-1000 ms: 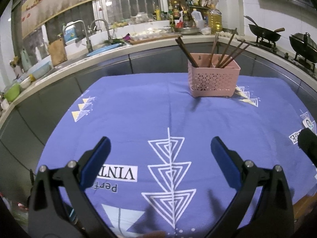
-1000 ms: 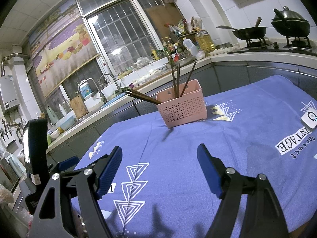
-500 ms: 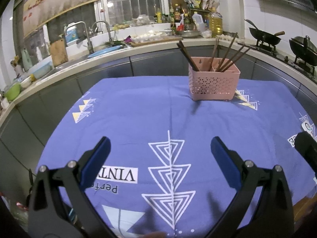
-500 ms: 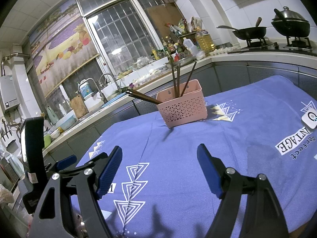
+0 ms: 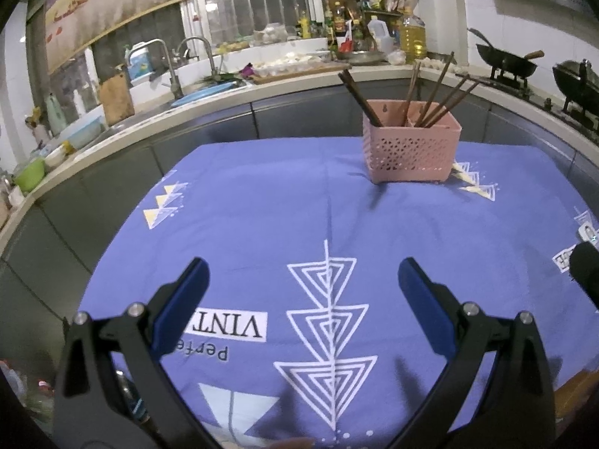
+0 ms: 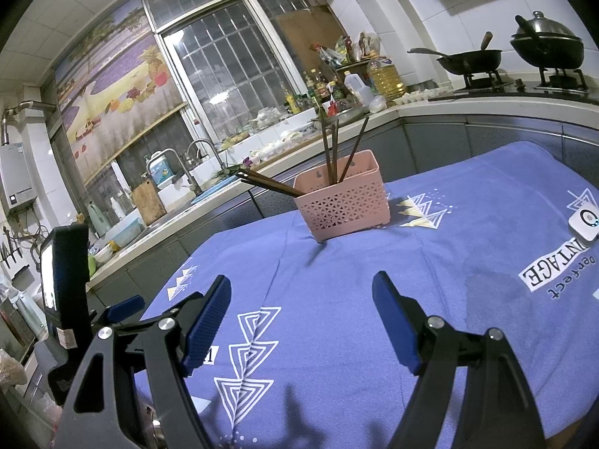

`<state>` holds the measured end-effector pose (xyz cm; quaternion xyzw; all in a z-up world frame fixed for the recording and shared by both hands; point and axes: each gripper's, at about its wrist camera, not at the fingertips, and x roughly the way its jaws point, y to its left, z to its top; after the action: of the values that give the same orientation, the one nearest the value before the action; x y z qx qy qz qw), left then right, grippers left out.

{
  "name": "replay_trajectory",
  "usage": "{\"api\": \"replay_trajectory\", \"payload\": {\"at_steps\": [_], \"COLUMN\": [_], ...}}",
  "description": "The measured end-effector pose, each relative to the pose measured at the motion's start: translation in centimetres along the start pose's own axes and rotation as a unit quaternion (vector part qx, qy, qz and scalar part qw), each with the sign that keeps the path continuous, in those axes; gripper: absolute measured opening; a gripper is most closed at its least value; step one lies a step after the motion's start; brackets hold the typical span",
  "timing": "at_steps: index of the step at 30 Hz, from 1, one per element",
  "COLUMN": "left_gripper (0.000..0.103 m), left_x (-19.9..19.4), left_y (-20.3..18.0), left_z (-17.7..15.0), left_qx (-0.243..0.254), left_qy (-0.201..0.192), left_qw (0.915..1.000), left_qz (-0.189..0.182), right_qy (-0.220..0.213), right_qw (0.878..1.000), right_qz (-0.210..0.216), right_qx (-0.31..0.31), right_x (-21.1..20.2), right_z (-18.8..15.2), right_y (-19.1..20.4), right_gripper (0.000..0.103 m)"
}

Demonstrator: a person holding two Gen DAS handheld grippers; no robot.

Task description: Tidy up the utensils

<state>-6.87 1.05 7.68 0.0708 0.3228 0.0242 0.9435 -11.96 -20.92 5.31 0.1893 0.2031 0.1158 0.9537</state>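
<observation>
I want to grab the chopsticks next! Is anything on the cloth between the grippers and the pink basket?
Nothing visible. Only bare purple tablecloth lies between the open left gripper, the open right gripper and the pink basket holding the chopsticks. The small white device sits off to the side.

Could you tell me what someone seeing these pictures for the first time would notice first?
First the pink perforated basket standing at the far side of the blue printed tablecloth, with dark chopsticks fanning out of its top. Next, in the foreground, the left tool and the right tool, both open and empty above the cloth. Behind, two black woks sit on the stove at the right.
</observation>
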Motion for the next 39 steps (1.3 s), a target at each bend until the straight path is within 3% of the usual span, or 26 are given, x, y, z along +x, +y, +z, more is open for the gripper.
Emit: {"api": "replay_trajectory", "payload": {"at_steps": [39], "left_gripper": [0.097], "left_x": [0.6], "left_y": [-2.0], "left_z": [-1.1], "left_qx": [0.019], "left_qy": [0.022], "left_qw": [0.9994], "left_qz": [-0.018], "right_qy": [0.005], "right_qw": [1.0], "right_qz": [0.0], "right_qx": [0.005], "right_x": [0.3], "right_z": [-0.8], "right_y": [-0.6], "right_gripper": [0.078]}}
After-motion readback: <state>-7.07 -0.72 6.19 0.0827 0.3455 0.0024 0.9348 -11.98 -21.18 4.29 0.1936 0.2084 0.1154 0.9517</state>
